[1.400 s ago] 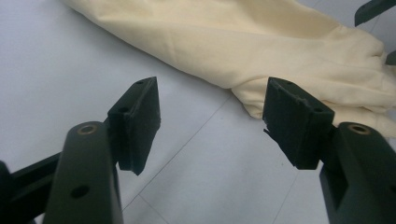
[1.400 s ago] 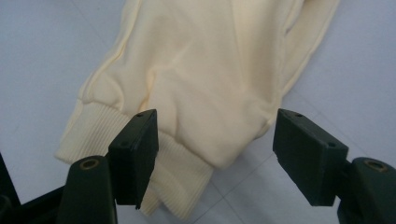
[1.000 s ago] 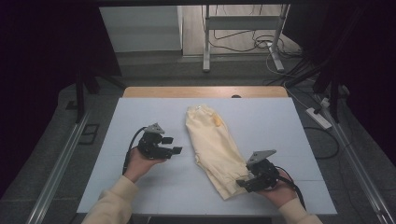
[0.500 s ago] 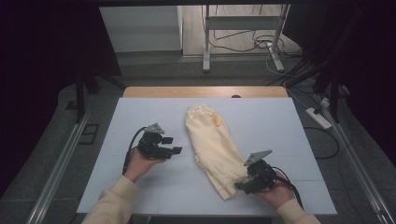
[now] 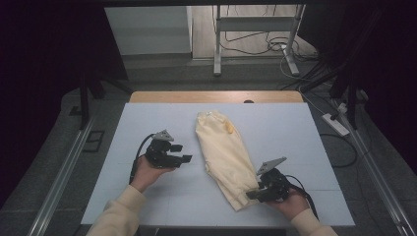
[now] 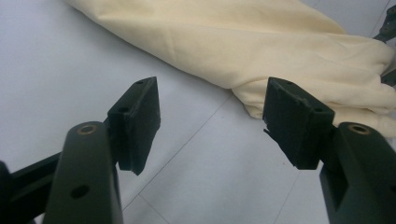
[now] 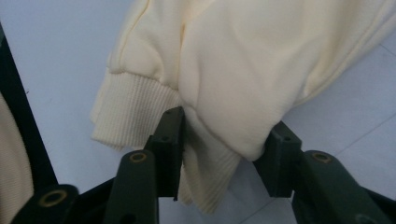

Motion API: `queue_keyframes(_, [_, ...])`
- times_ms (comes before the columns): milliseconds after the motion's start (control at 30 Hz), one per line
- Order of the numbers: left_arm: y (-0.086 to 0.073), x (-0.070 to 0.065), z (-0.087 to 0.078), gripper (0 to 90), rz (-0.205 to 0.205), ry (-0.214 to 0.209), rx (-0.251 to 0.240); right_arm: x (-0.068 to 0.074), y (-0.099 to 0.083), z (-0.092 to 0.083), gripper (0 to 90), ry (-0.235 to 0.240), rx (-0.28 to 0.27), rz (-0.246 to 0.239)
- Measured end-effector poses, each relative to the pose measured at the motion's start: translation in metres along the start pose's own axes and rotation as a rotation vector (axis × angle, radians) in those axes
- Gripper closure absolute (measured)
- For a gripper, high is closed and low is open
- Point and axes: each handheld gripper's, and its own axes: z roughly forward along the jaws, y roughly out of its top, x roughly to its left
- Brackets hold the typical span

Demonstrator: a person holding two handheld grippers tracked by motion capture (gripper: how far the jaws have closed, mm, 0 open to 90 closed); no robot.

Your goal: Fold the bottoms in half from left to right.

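Grasp step: right tool (image 7: 219,154), jaws just closing, was clamped on the cream sweatshirt (image 5: 223,150) hem; left tool (image 6: 212,123) was held released. Lifting was judged next.

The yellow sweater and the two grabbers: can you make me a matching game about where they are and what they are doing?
Things:
1. cream-yellow sweater
2. left gripper
3. right gripper
4. white table

States:
A. jaws open over bare table, nothing between them
B. lies folded long and narrow, slanting across the middle
C. jaws have just been closing on the ribbed hem, with a bulge of cloth between them
D. carries everything else

Pairs: 1-B, 2-A, 3-C, 4-D
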Motion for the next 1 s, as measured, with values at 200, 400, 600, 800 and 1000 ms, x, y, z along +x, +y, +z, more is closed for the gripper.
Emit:
queue_keyframes(200, [0.0, 0.0, 0.0, 35.8, -0.001, 0.0, -0.001, 0.004, 0.001, 0.002, 59.8, 0.025, -0.002, -0.012])
queue_keyframes(400, [0.0, 0.0, 0.0, 35.8, -0.003, -0.001, -0.003, 0.015, 0.005, 0.007, 59.8, 0.037, 0.002, -0.039])
queue_keyframes(600, [0.0, 0.0, 0.0, 35.7, -0.002, 0.0, -0.003, 0.025, 0.008, 0.011, 60.1, 0.045, 0.006, -0.063])
queue_keyframes(800, [0.0, 0.0, 0.0, 35.7, -0.002, 0.0, -0.003, 0.034, 0.011, 0.015, 60.1, 0.053, 0.004, -0.086])
queue_keyframes(1000, [0.0, 0.0, -0.001, 35.7, -0.003, 0.001, -0.005, 0.042, 0.014, 0.019, 60.1, 0.065, 0.005, -0.111])
